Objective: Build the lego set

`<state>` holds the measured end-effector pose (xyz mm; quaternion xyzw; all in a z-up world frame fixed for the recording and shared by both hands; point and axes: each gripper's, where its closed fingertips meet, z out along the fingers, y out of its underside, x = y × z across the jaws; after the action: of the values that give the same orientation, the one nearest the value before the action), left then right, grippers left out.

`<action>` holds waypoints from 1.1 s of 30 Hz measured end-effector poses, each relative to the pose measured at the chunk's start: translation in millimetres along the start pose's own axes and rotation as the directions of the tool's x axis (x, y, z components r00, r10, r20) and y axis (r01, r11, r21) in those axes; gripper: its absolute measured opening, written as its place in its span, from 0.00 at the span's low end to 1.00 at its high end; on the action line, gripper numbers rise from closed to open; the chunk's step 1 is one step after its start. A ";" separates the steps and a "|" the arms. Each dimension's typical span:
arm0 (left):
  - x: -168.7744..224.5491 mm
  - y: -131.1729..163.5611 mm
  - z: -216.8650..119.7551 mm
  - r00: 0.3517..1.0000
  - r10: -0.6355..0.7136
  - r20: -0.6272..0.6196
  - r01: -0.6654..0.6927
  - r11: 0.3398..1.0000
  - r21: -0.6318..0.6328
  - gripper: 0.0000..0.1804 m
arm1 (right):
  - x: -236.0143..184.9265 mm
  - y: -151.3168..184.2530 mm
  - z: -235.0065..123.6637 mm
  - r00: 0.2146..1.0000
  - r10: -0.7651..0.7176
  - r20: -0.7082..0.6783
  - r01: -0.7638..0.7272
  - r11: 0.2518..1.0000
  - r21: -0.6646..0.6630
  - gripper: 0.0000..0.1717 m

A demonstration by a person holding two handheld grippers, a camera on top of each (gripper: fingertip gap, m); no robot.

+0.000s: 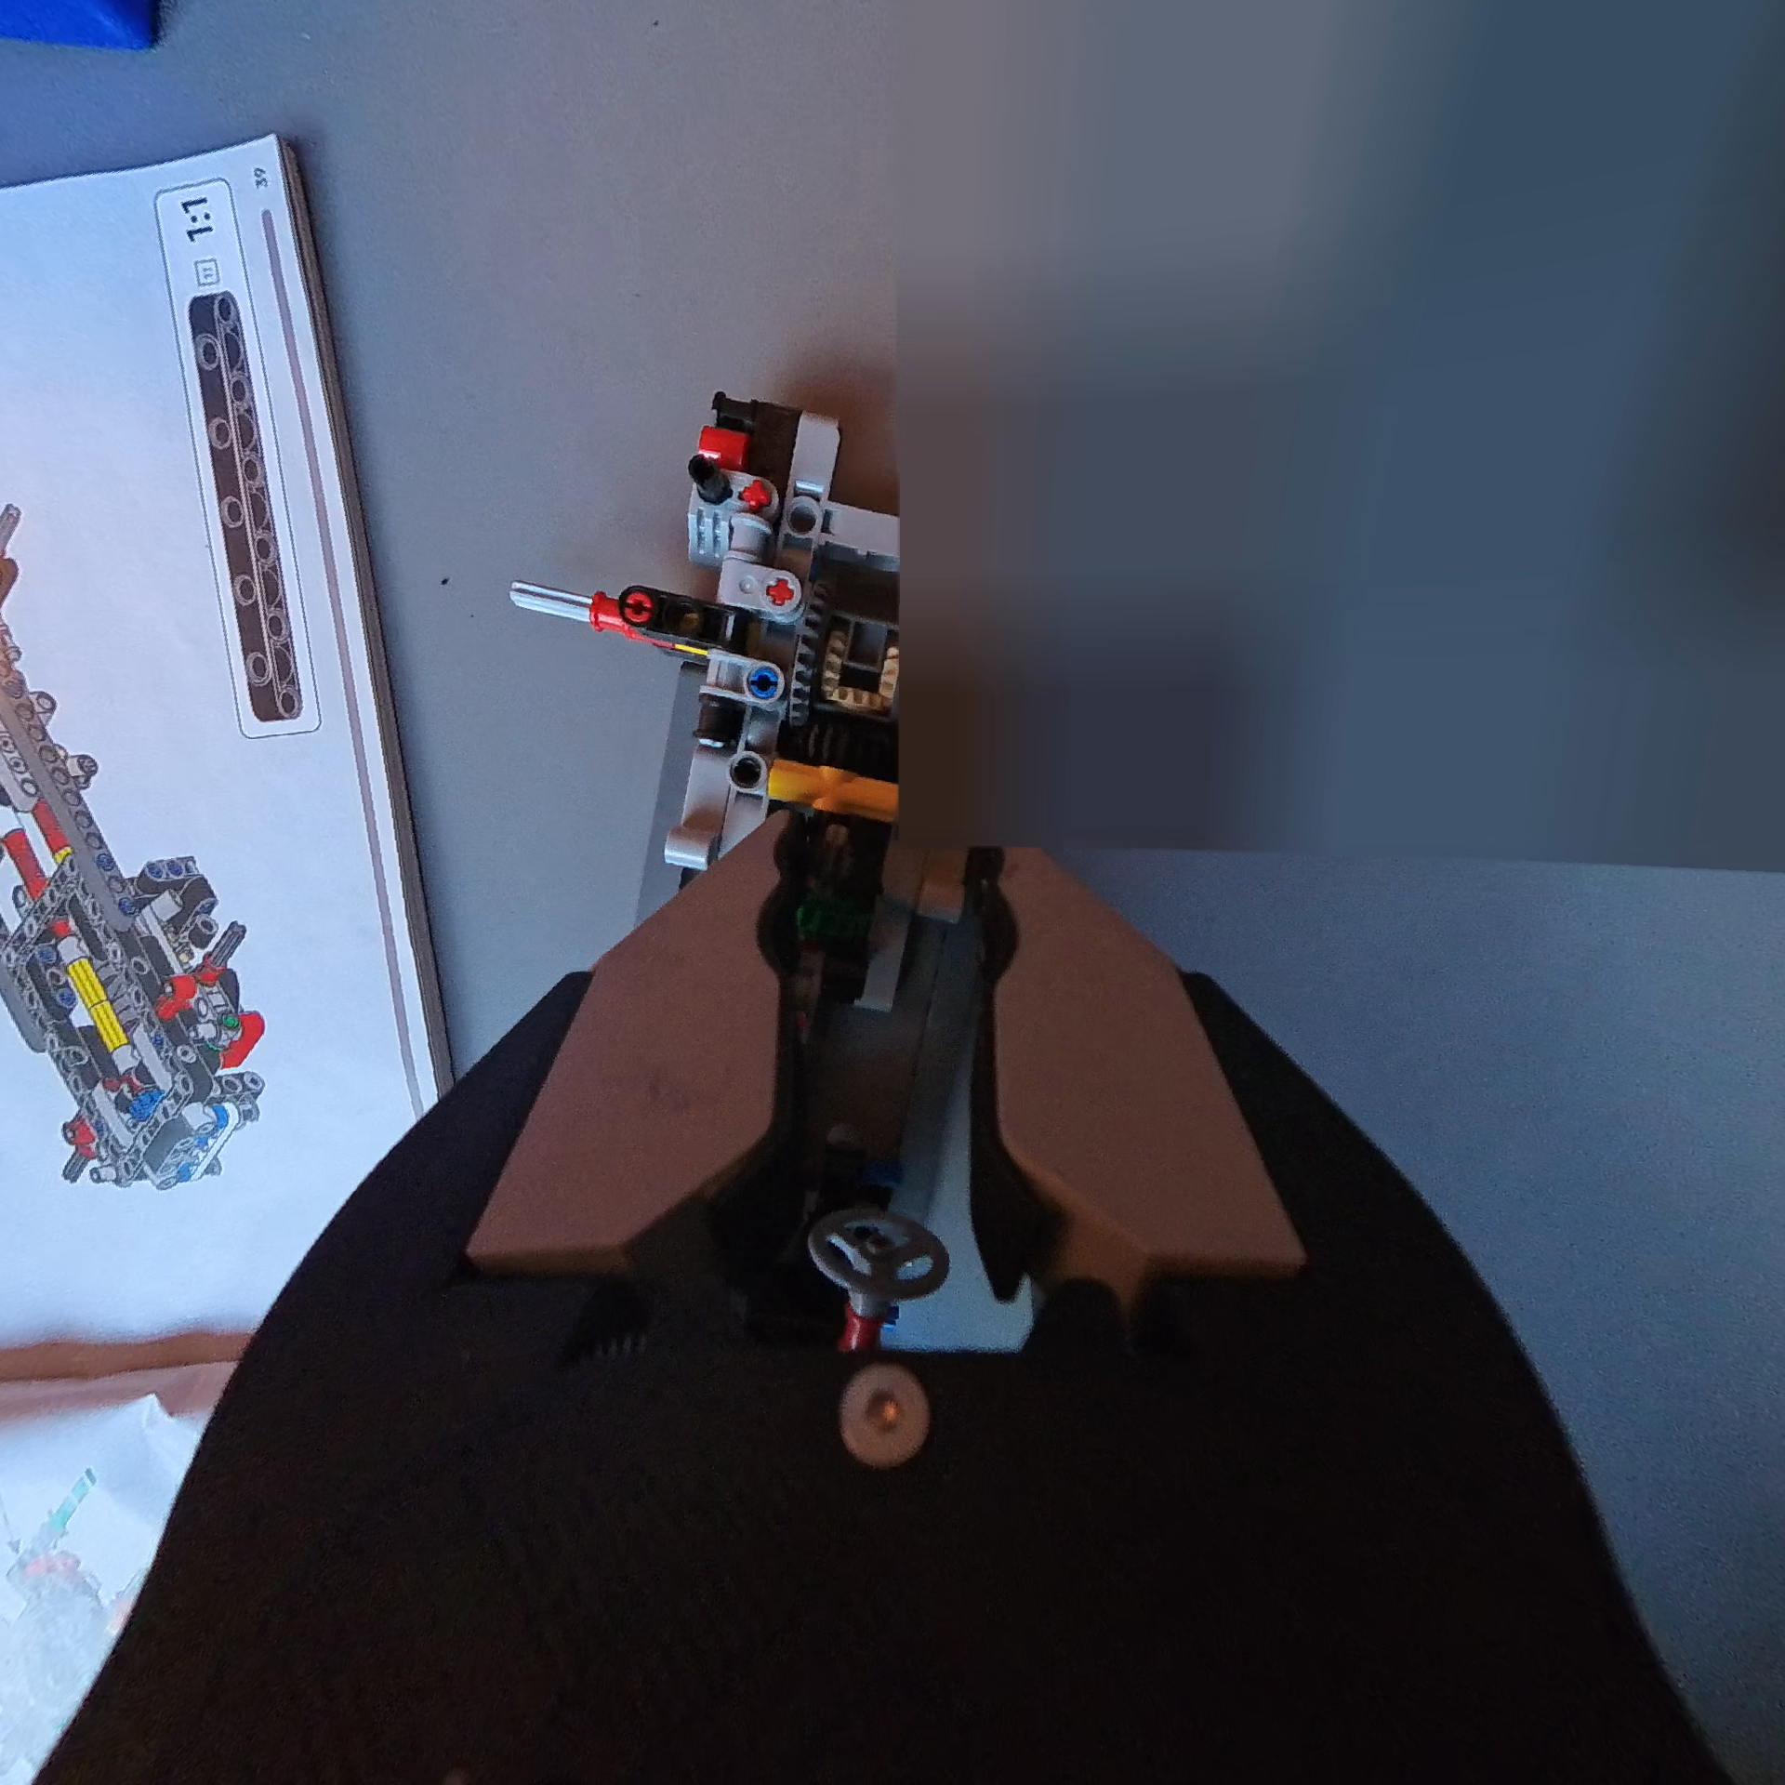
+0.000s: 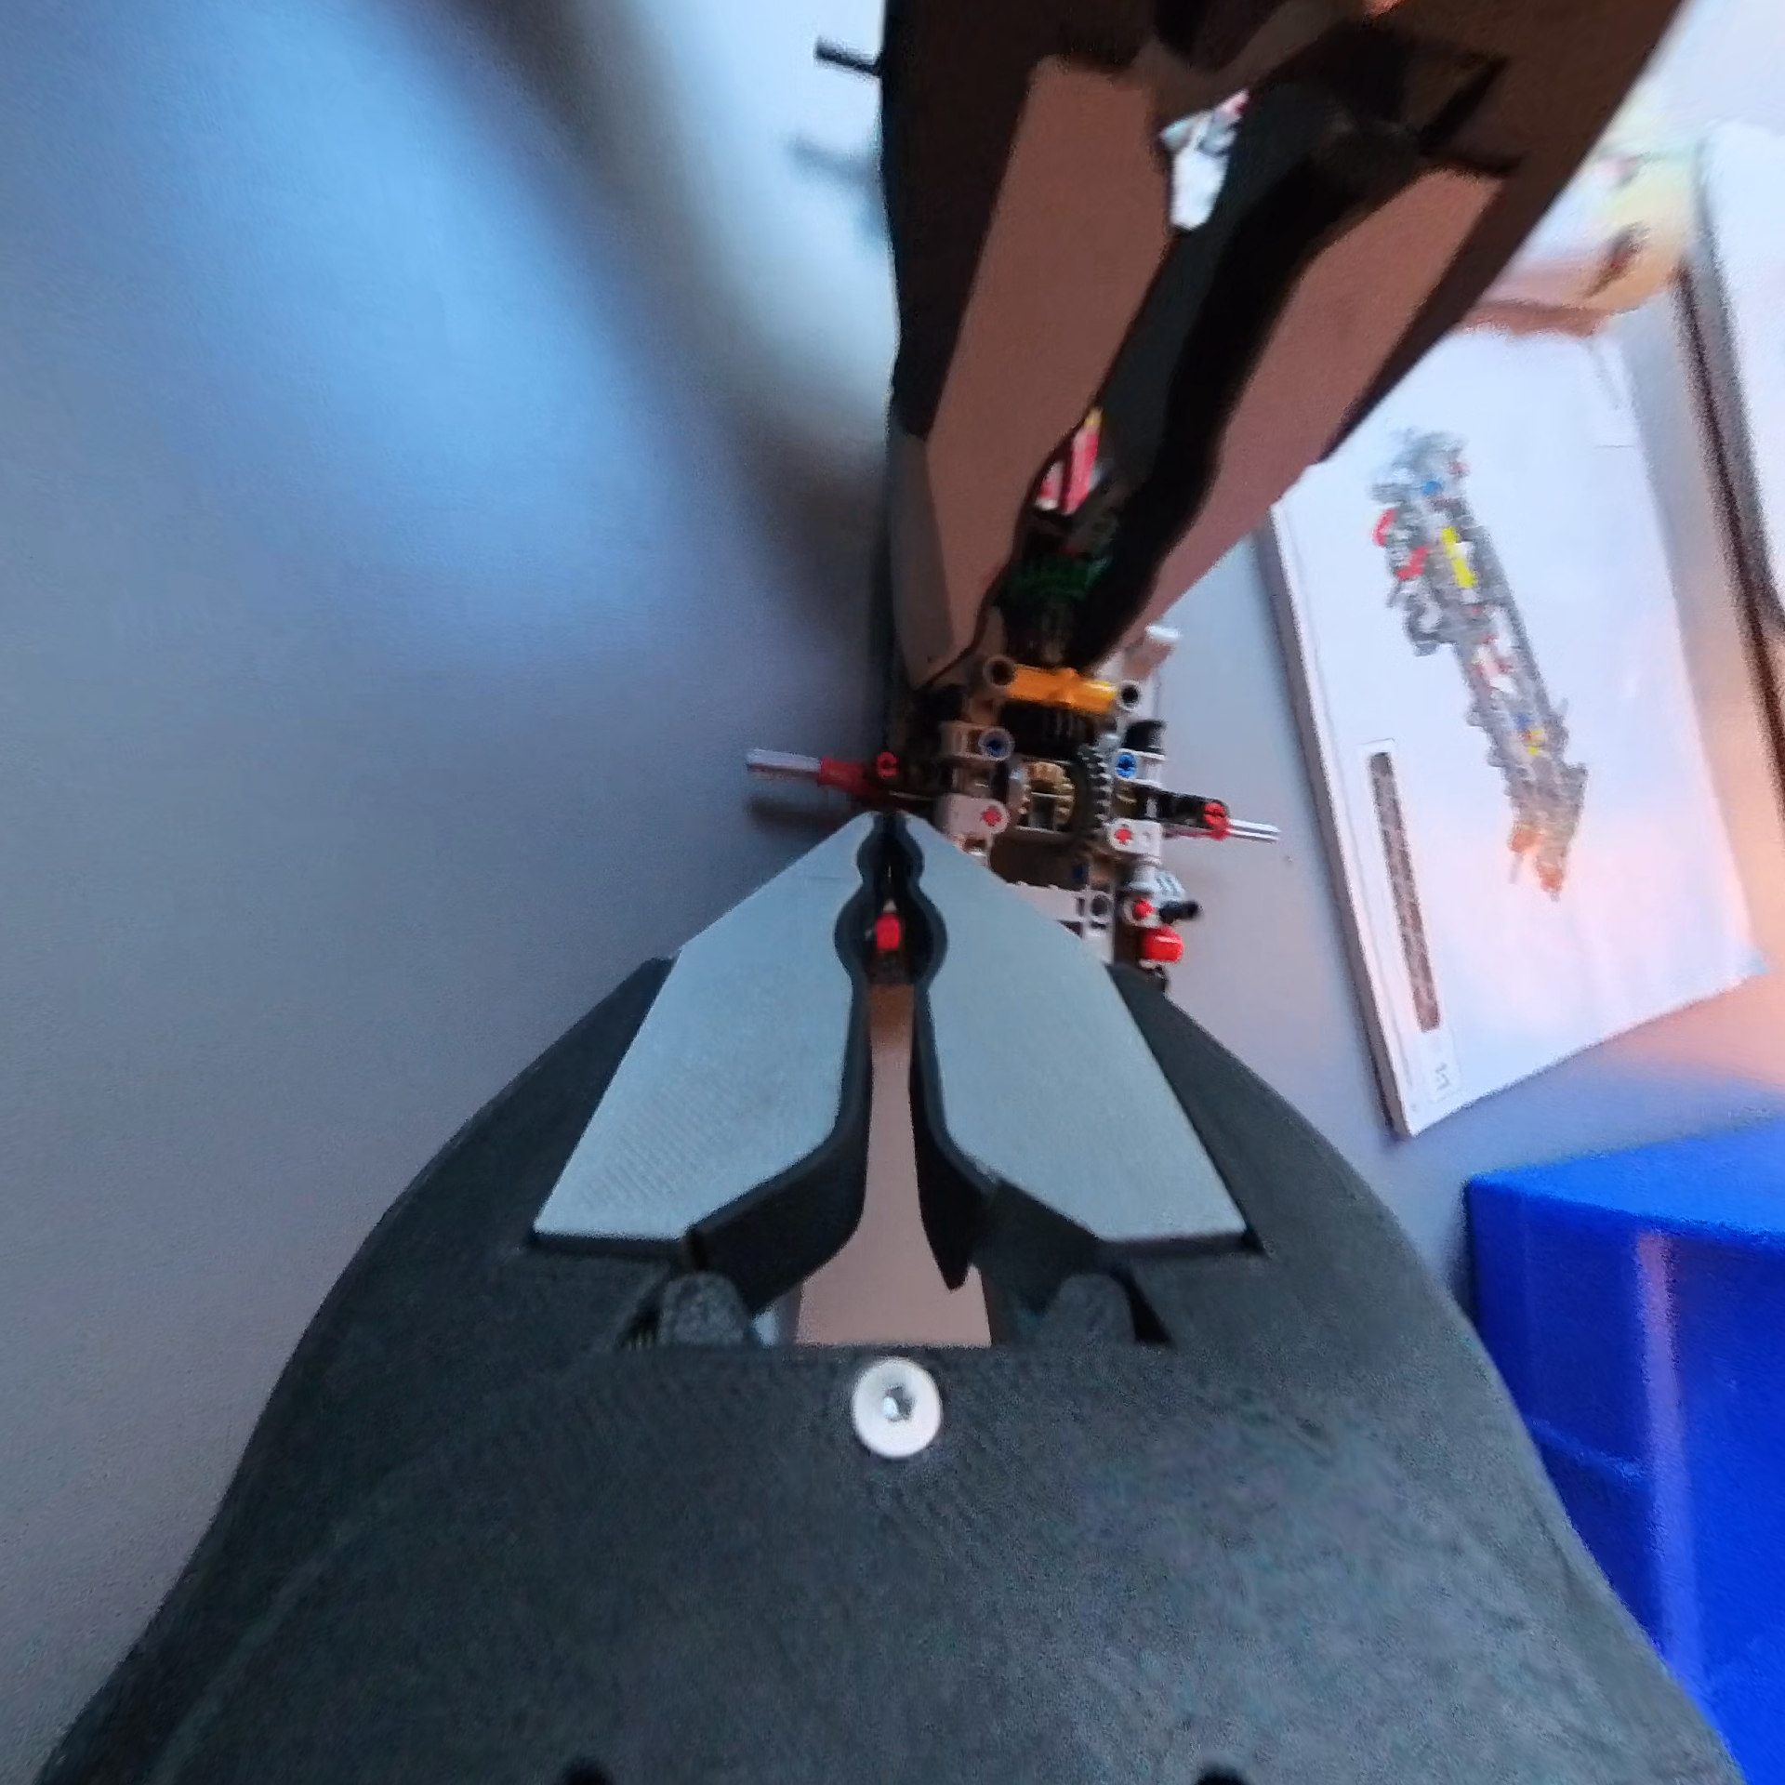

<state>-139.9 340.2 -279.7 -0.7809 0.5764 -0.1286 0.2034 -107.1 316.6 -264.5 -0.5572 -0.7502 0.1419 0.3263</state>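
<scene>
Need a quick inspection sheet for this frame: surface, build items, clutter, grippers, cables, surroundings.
Surface: grey tabletop, matte.
Build items: brick-built chassis model with gears, axles, a yellow connector and a small steering wheel; open instruction booklet beside it.
Clutter: plastic bag at the near edge.
Grippers: left gripper clamps the model lengthwise; right gripper closed, tips at the model's side, a small red part seen between its fingers.
Cables: nothing seen.
Surroundings: blue bin; part of the left view is blurred out.
</scene>
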 end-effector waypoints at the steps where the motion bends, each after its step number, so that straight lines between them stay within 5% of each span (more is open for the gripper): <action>1: 0.0 0.0 0.0 1.000 0.001 0.000 -0.001 1.000 0.001 0.18 | 2.9 -2.4 -6.7 1.000 0.018 -0.018 -0.017 0.999 0.030 0.04; 4: 0.0 0.0 0.0 1.000 0.001 -0.002 -0.001 1.000 -0.002 0.18 | 1.9 4.1 -13.9 0.997 0.078 0.000 -0.078 0.997 0.011 0.17; 9: -0.1 0.1 0.0 1.000 -0.006 0.001 0.006 1.000 -0.005 0.18 | -0.9 15.3 -1.4 0.996 -0.076 -0.049 0.070 0.991 -0.110 0.08; 17: -0.5 0.0 -0.1 1.000 -0.015 0.002 0.015 1.000 -0.004 0.18 | 0.9 14.2 -0.3 0.993 -0.115 -0.039 0.110 0.989 -0.099 0.06; 33: -0.2 -5.0 2.3 0.994 -0.100 0.034 0.100 0.995 0.007 0.18 | 1.1 14.7 -5.5 0.994 0.104 -0.026 -0.099 0.985 0.142 0.00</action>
<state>-134.8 342.1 -279.5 -0.8103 0.5327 -0.1268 0.2086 -92.8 321.8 -268.5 -0.5726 -0.7035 0.2017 0.3694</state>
